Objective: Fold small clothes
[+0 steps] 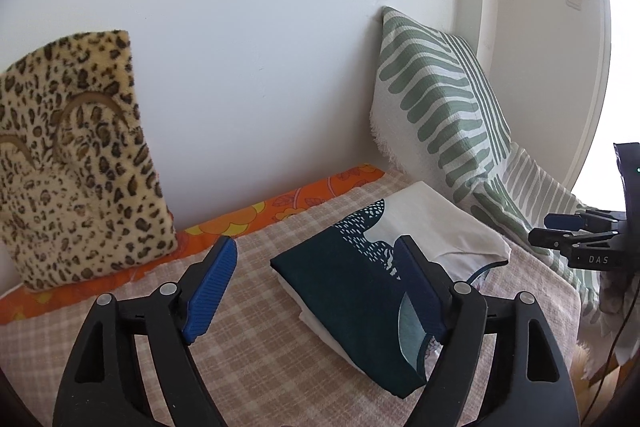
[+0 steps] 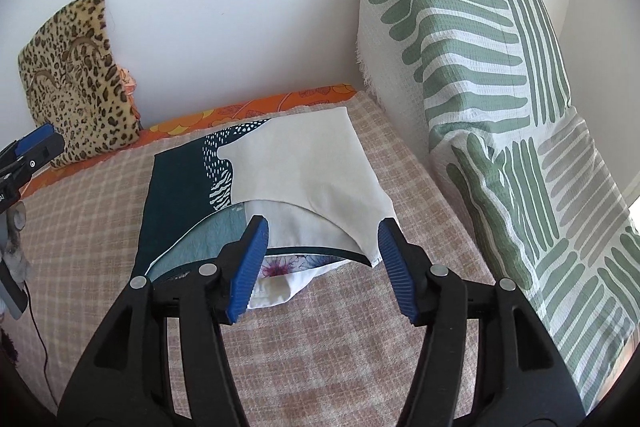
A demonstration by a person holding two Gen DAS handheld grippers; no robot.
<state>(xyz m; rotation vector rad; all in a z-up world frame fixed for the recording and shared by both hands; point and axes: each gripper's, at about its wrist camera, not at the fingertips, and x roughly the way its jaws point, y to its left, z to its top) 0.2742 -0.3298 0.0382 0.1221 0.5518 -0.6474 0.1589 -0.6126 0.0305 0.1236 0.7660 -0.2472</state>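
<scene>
Folded teal-and-white garment (image 2: pixel 256 183) lies flat on checked cloth (image 2: pixel 340 347); left gripper (image 1: pixel 316 291) and right gripper (image 2: pixel 324 267) gape wide, seemingly empty.

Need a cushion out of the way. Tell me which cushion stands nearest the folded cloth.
The green-striped cushion, at the cloth's right edge. The leopard cushion stands well off to the left.

- A leopard-print cushion (image 1: pixel 76 155) leans upright against the white wall (image 1: pixel 240 27) at the far left.
- A cushion with green leaf-like stripes on white (image 2: pixel 460 39) stands in the corner on the right, also against the wall.
- A second green-striped cushion (image 2: pixel 560 227) lies lower, just in front of it.
- A beige checked blanket (image 2: pixel 320 347) covers the bed.
- An orange flowered sheet (image 1: pixel 280 207) shows as a strip between the blanket and the wall.
- A thin black cable (image 2: pixel 38 327) runs along the left edge.
</scene>
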